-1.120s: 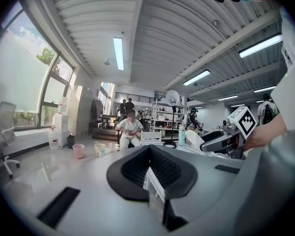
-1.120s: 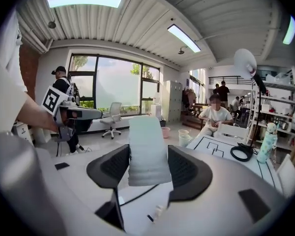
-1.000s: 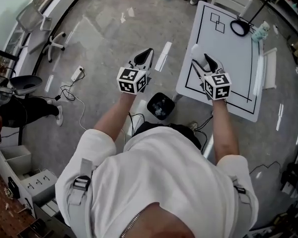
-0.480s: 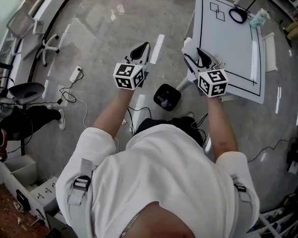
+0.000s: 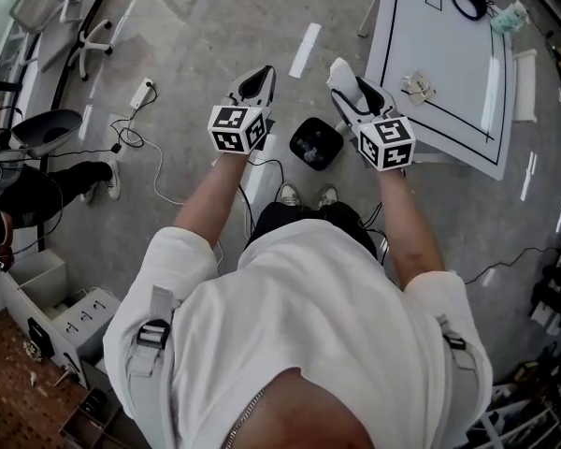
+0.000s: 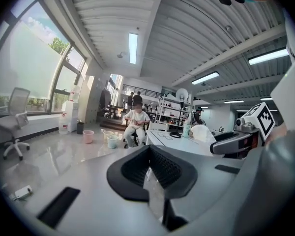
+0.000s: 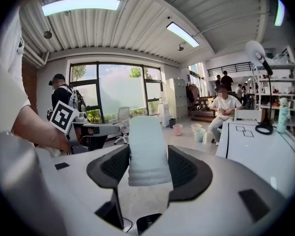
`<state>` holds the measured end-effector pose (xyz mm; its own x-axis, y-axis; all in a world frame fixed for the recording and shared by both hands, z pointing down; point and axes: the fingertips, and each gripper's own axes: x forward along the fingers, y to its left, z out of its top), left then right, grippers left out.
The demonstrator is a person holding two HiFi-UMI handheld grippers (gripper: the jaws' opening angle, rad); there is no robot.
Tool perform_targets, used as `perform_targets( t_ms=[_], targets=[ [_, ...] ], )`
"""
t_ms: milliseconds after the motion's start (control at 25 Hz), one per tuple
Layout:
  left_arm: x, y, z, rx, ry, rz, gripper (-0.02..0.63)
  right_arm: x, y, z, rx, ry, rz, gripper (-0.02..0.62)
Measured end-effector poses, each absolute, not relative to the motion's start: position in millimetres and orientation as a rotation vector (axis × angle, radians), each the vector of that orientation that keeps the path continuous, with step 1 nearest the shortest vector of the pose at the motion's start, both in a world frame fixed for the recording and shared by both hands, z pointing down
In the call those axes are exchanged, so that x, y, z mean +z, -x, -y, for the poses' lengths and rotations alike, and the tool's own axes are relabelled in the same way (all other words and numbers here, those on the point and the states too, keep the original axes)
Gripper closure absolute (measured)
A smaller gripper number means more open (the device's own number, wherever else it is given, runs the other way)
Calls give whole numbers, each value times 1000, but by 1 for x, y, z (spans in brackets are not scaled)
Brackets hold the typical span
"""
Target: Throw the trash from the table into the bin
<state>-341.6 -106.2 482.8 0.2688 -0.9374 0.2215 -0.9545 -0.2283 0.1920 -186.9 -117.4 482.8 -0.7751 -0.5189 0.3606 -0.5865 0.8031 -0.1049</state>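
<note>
My right gripper (image 5: 348, 90) is shut on a white wad of tissue (image 5: 340, 71), which stands up between the pads in the right gripper view (image 7: 147, 151). It hovers off the white table (image 5: 449, 64), just above and to the right of the black bin (image 5: 316, 143) on the floor. My left gripper (image 5: 252, 82) is shut, left of the bin; I see nothing held between its jaws (image 6: 150, 168). A crumpled scrap (image 5: 416, 86) still lies on the table near its left edge.
A black ring (image 5: 469, 5) and a small bottle (image 5: 511, 15) sit at the table's far end. A power strip (image 5: 142, 94) and cables lie on the floor at left, near an office chair (image 5: 84, 36). A person sits by buckets (image 7: 226, 107) in the distance.
Both grippers have come away from the table toward the bin. The right one, still holding the tissue, has left the table's corner and now hangs over the floor beside the bin.
</note>
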Motion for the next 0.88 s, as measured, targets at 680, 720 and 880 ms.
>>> perform_targets(
  t_ms=[680, 720, 880],
  targets=[
    [627, 309, 38, 324, -2072, 1650, 595, 663, 156, 30, 461, -659, 2444, 341],
    [637, 307, 35, 336, -2067, 1642, 595, 674, 155, 28, 459, -649, 2431, 341],
    [680, 301, 23, 385, -2044, 1614, 595, 723, 150, 18, 451, -613, 2376, 341]
  ],
)
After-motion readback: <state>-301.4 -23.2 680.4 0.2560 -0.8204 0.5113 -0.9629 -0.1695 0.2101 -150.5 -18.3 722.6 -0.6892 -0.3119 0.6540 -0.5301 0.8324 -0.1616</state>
